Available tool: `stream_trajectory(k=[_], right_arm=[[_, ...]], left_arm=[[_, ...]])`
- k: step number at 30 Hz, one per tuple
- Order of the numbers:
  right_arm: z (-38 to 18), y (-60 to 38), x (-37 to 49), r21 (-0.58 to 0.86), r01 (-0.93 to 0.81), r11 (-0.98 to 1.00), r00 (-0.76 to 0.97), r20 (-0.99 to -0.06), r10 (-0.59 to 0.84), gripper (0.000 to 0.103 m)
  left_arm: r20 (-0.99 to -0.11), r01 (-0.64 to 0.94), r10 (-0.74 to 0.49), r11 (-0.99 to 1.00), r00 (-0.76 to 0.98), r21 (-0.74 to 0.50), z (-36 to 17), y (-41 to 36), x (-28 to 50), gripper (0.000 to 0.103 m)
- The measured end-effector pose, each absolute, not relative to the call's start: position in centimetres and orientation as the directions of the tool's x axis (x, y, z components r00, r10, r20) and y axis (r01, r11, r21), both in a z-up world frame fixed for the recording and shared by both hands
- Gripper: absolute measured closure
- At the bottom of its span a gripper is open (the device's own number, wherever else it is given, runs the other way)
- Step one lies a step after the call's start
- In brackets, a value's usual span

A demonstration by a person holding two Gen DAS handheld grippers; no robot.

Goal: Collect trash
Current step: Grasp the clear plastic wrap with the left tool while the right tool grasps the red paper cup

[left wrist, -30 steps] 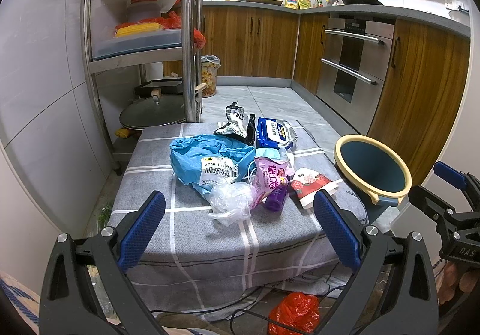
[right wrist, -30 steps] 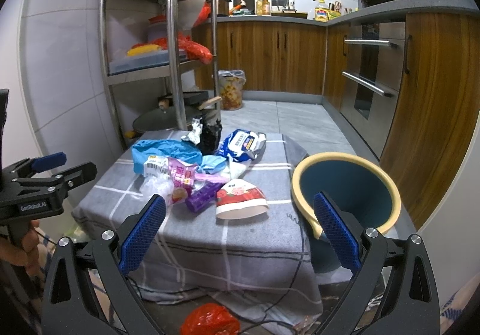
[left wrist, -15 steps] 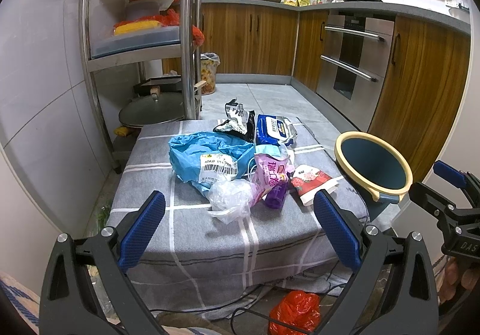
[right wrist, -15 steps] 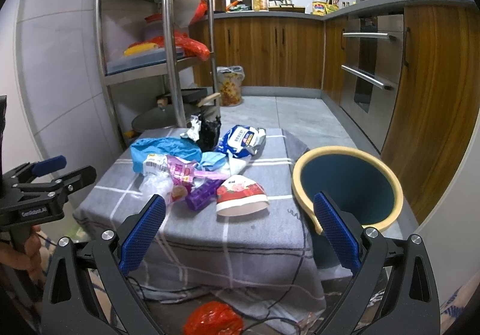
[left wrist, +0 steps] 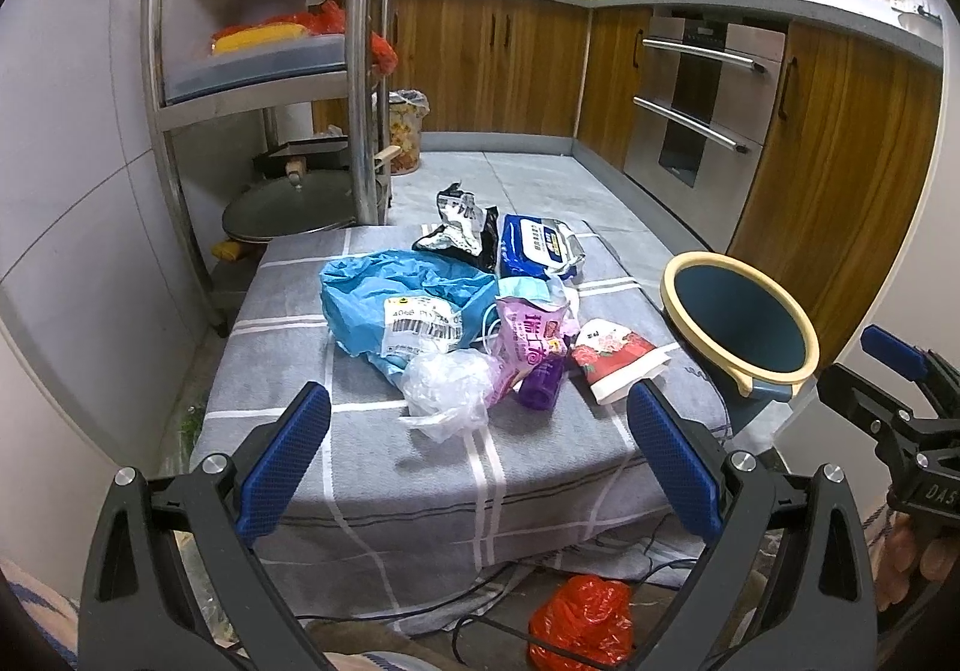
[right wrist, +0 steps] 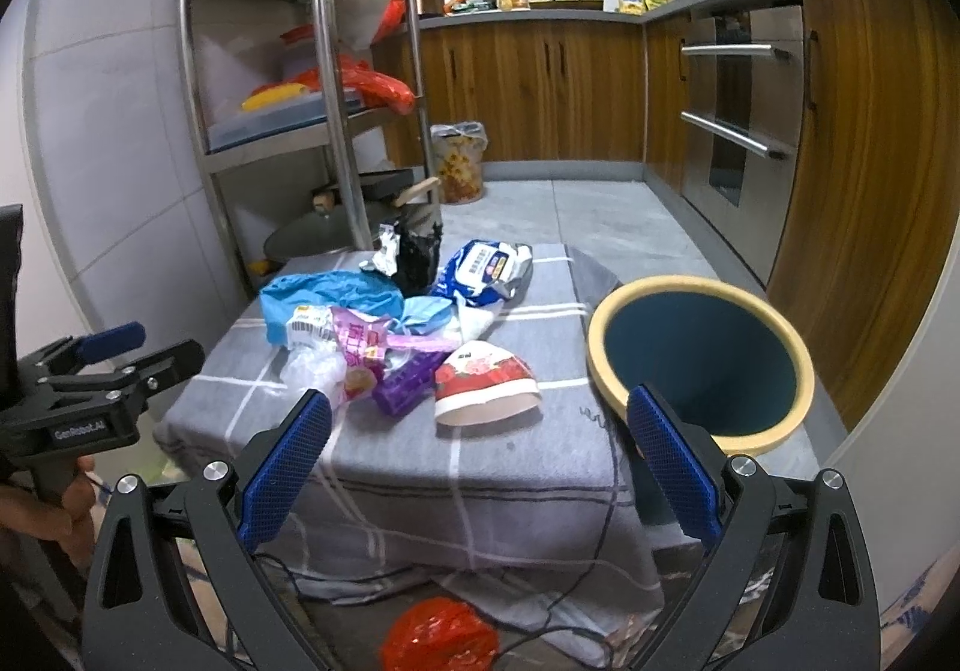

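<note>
A heap of trash lies on a low table draped in grey checked cloth (left wrist: 300, 323): a blue plastic bag (left wrist: 396, 293), a clear crumpled bag (left wrist: 444, 389), a pink wrapper (left wrist: 528, 335), a purple wrapper (right wrist: 408, 383), a red-and-white paper cup (right wrist: 486, 386) on its side, a blue-white pack (left wrist: 540, 248) and a black-silver foil bag (left wrist: 462, 227). A blue bin with a yellow rim (right wrist: 702, 359) stands at the table's right. My left gripper (left wrist: 477, 458) and right gripper (right wrist: 477, 458) both hover open before the table's near edge, holding nothing.
A steel shelf rack (left wrist: 354, 71) with a pan lid (left wrist: 288, 203) stands behind the table on the left. Wooden cabinets and an oven (left wrist: 696, 95) line the back and right. A red plastic bag (left wrist: 582, 623) and cables lie on the floor below the table.
Both grippers have drifted slightly, so the table and trash sit a little lower and nearer in view. Nothing on the table has moved; both grippers stay open.
</note>
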State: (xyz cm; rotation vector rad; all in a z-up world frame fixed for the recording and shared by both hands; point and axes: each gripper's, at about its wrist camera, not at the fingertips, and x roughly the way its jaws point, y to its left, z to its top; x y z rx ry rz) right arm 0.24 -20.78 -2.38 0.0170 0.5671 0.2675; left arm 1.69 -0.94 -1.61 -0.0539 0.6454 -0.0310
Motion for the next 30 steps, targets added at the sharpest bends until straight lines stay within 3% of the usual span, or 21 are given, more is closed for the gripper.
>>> stream_trajectory(k=[13,19,27,30], right_arm=[[-3.5,-22.8,2.2,0.291,-0.216,0.932,0.719,-0.598,0.354,0.007],[-4.6,-23.1,3.6,0.360,-0.199,0.912,0.660,-0.638,0.396,0.008],[-6.6,-23.6,6.0,0.444,-0.147,0.884,0.584,-0.683,0.439,0.012],[-7.6,-24.0,7.4,0.517,-0.113,0.849,0.555,-0.676,0.485,0.020]], left_arm=[[-0.648,0.109,-0.164,0.986,0.744,-0.124,-1.4,-1.3,5.9,0.007],[-0.717,0.209,-0.252,0.966,0.649,-0.151,-3.2,-2.9,9.9,0.019],[-0.775,0.213,-0.215,0.971,0.594,-0.107,-5.7,-3.6,14.0,0.031],[-0.801,0.189,-0.212,0.974,0.560,-0.126,-6.5,-2.7,14.2,0.033]])
